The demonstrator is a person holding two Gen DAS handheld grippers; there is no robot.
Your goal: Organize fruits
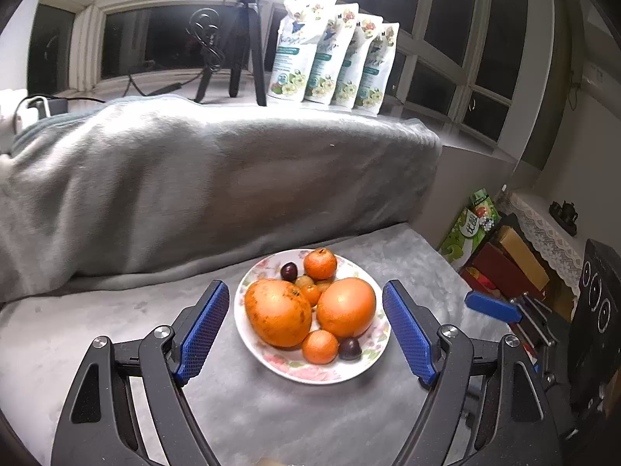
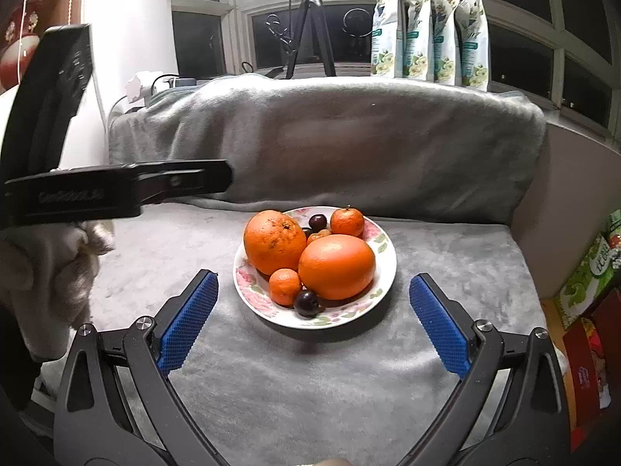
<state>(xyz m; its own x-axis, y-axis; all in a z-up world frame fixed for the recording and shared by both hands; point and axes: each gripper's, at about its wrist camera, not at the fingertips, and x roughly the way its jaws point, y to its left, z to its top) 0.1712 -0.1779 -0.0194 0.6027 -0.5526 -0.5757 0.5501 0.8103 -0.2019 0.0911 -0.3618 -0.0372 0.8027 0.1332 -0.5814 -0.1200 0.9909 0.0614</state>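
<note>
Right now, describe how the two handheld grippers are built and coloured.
Both match: the left gripper and right gripper have black speckled linkage arms joined by round silver pivot bolts. Each finger carries a long blue pad with a fine diamond-grid texture. No cables or sleeves show.

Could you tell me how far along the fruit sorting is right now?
Nothing looks sorted yet: both large oranges, the small mandarins and the dark plums all sit together on the floral plate. Nothing is in hand; the left tool and right tool stand open and empty. All the sorting remains.
</note>
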